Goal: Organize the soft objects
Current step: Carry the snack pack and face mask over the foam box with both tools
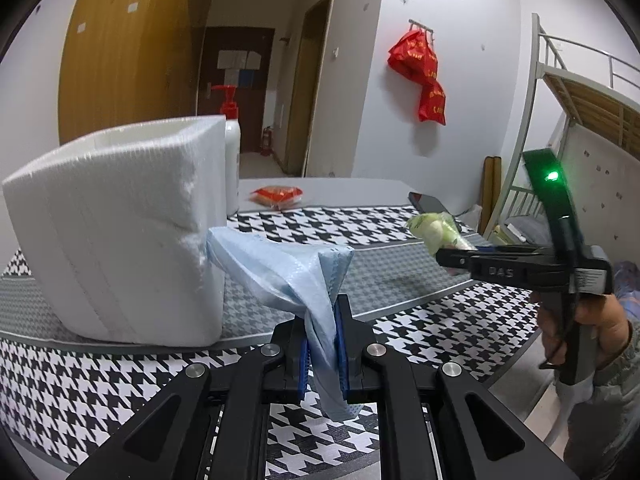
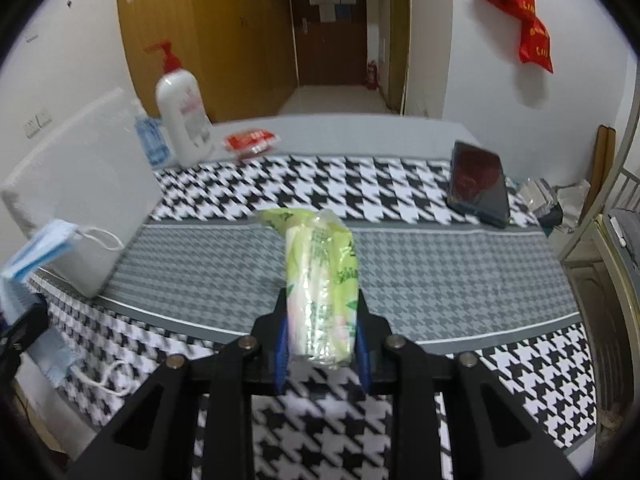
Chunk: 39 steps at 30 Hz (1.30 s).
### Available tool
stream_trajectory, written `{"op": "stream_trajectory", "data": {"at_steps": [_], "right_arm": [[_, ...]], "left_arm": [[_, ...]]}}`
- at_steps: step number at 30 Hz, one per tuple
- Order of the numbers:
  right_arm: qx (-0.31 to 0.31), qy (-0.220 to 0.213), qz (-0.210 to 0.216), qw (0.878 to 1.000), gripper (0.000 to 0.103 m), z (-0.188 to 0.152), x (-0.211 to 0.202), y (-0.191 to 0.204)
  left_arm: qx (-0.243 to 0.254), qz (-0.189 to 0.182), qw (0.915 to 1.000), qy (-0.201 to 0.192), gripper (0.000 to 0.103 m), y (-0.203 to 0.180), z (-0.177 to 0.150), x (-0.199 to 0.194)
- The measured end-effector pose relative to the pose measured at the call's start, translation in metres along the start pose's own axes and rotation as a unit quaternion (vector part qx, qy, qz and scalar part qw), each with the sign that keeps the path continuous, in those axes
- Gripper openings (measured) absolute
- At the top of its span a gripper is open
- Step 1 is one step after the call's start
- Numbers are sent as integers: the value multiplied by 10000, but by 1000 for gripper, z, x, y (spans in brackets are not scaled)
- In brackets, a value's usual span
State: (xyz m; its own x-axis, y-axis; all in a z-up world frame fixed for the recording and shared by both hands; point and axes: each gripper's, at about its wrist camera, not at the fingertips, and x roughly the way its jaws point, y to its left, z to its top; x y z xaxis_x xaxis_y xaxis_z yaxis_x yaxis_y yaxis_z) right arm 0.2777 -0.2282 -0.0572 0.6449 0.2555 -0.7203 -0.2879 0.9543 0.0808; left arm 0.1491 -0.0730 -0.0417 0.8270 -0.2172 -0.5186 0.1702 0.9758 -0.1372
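My left gripper [image 1: 322, 330] is shut on a light blue face mask [image 1: 288, 268], held above the table beside a white foam box [image 1: 116, 232]. The mask also shows at the left edge of the right wrist view [image 2: 38, 248], its ear loops hanging. My right gripper [image 2: 322, 320] is shut on a green tissue pack [image 2: 320, 276] and holds it above the grey strip of the tablecloth. In the left wrist view the right gripper [image 1: 448, 254] is at the right, with the pack [image 1: 436, 230] sticking out of its jaws.
The table carries a houndstooth cloth [image 2: 360, 184]. A white pump bottle [image 2: 182, 116], a small blue bottle [image 2: 150, 140] and a red packet [image 2: 250, 140] stand at the back. A dark phone [image 2: 478, 184] lies at the right. A metal bunk bed [image 1: 580, 92] stands to the right.
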Motion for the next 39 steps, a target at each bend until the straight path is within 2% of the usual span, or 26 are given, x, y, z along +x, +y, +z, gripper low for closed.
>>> {"op": "stream_trajectory", "data": {"at_steps": [8, 17, 30, 39], "right_arm": [[-147, -531, 131, 9984, 31, -7, -48, 19], [15, -1020, 210, 9946, 31, -18, -82, 22], [230, -1296, 348, 9907, 31, -33, -96, 45], [255, -1453, 479, 9879, 31, -36, -103, 88]], "left_arm": [[165, -86, 9996, -195, 12, -8, 8, -18], [387, -215, 9986, -296, 12, -14, 12, -35], [648, -398, 9959, -492, 12, 2, 18, -63], [691, -379, 9949, -634, 12, 32, 10, -91]]}}
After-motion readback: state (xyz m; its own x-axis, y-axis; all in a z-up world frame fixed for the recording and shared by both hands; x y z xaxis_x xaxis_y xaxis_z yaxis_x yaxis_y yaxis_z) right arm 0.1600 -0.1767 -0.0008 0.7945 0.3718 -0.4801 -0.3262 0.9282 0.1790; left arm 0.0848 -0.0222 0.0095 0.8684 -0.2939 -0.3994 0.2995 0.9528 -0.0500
